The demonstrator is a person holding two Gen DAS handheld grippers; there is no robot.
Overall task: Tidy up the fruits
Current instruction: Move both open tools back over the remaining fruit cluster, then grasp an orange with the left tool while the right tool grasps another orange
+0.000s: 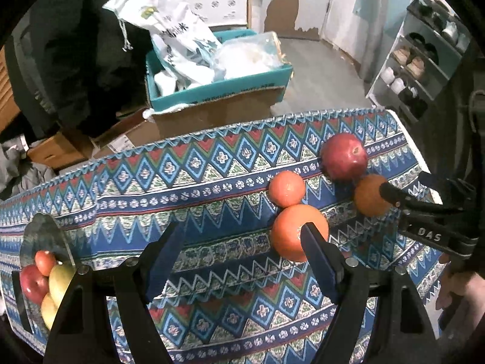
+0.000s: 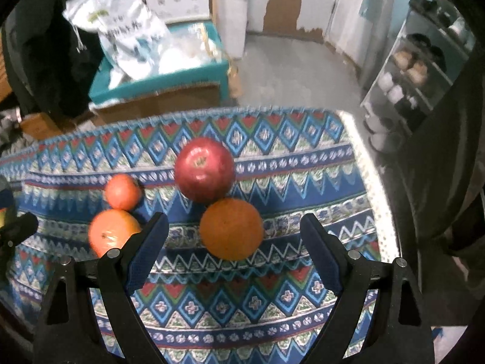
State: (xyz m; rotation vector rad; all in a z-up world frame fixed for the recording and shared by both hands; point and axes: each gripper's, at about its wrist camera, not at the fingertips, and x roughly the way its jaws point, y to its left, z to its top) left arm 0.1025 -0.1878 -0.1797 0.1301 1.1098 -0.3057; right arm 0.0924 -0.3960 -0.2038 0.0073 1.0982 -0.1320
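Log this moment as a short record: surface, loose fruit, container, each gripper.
surface: patterned cloth
loose fruit: red apple, dark orange against it, big orange, small orange
container: clear bowl at the left, holding apples and a small orange fruit
left gripper: open, empty
right gripper: open, empty, dark orange between its fingers, untouched

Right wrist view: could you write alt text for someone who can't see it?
An open two-finger gripper hangs over an orange on a blue patterned tablecloth, holding nothing. A red apple touches the orange's far side, and two more oranges lie to the left. Boxes and a shoe rack stand blurred behind.
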